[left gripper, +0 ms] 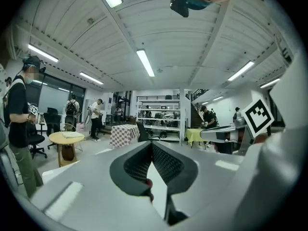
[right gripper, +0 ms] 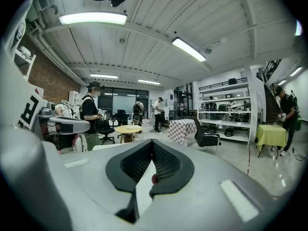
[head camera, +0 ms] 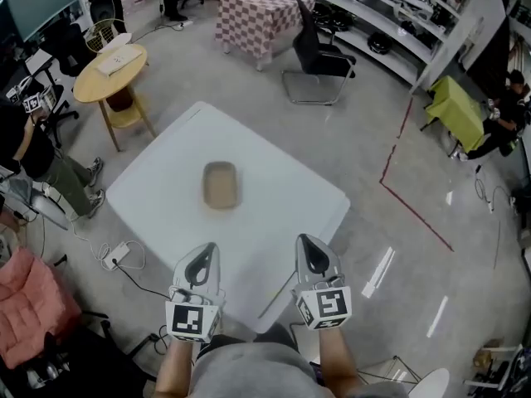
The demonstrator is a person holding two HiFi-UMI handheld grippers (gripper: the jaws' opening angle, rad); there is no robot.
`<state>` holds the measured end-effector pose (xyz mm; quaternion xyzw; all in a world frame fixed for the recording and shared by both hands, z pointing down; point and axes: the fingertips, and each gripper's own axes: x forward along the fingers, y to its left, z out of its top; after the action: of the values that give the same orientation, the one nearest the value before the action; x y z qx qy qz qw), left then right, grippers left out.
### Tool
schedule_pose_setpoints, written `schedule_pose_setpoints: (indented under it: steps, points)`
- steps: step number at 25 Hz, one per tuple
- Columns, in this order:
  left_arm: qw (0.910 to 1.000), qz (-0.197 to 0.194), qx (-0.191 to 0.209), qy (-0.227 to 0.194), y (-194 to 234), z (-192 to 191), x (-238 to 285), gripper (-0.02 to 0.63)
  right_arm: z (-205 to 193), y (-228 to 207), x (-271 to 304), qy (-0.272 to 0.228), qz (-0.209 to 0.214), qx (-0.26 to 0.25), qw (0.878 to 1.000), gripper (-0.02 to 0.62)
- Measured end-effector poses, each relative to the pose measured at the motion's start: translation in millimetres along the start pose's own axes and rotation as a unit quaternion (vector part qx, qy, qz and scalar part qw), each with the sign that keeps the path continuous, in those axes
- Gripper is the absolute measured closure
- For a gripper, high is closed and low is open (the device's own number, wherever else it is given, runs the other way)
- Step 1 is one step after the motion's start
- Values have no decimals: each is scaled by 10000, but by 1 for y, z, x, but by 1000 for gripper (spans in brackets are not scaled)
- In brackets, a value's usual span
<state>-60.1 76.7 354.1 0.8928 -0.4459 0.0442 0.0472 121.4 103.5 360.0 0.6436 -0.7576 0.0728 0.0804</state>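
Arms: both forearms come up from the bottom of the head view, side by side and about level, each hand round a gripper handle, jaws aimed forward.
Left gripper: sits over the near edge of the table. In its own view the jaw tips are pressed together with nothing between them.
Right gripper: same deal just beside it. Tips are touching and nothing is pinched.
Markers: each gripper has a cube with black-and-white square codes, left one, right one. It's just pattern, nothing I can read as words.
Table: white and square, turned corner-on to the person.
Tray: small, brown and a bit blurry. It's about mid-table, well apart from both grippers and slightly nearer the left one's line.
Floor: red tape line off to the right of the table.
Left side: a person by the frame edge, and a round wooden table behind them.
Far end: black chair, checked table, shelves, and a green-covered table far right.
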Motion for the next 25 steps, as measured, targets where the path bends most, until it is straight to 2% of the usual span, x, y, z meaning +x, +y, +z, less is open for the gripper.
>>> schedule_pose_setpoints:
  steps: [9, 15, 20, 25]
  points:
    - [9980, 612, -164, 22, 6, -6, 42, 594, -10, -25, 57, 118, 704, 22, 9974, 592]
    - [9947, 1020, -137, 61, 22, -16, 51, 594, -24, -23, 93, 257, 1177, 84, 9927, 592]
    - [9896, 1397, -179, 286, 46, -35, 56, 594, -39, -19, 121, 384, 1383, 125, 9896, 592]
    - [9890, 1431, -136, 350, 69, -49, 76, 594, -51, -16, 154, 460, 1473, 105, 9880, 592]
